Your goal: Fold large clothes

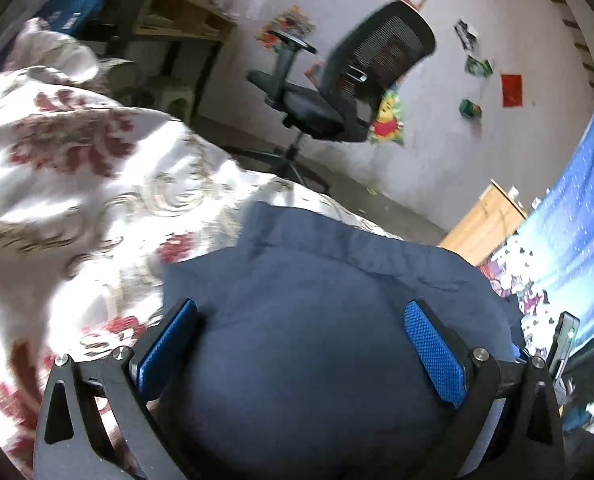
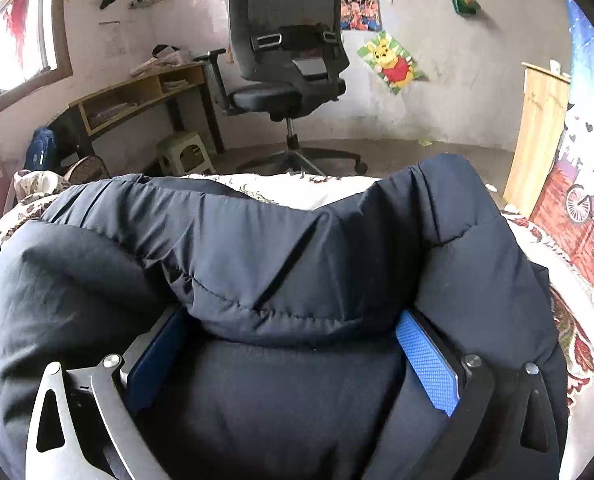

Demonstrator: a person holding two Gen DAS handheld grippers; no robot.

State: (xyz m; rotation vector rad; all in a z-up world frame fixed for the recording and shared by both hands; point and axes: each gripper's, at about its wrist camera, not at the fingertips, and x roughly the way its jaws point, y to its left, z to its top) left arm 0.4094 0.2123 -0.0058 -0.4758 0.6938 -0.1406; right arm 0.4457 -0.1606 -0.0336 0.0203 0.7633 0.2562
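A dark navy puffer jacket lies bunched on a bed with a white and red floral cover. My left gripper sits low over the jacket near its seamed edge, jaws spread wide, with padded fabric bulging between the blue pads. My right gripper is also spread wide and pushed into the jacket. A thick quilted fold humps over its fingertips and hides the tip of the left finger. The floral cover shows beyond the jacket's far edge.
A black mesh office chair stands on the floor past the bed's end. A wooden desk and green stool are at the left, a wooden cabinet and a blue hanging cloth at the right.
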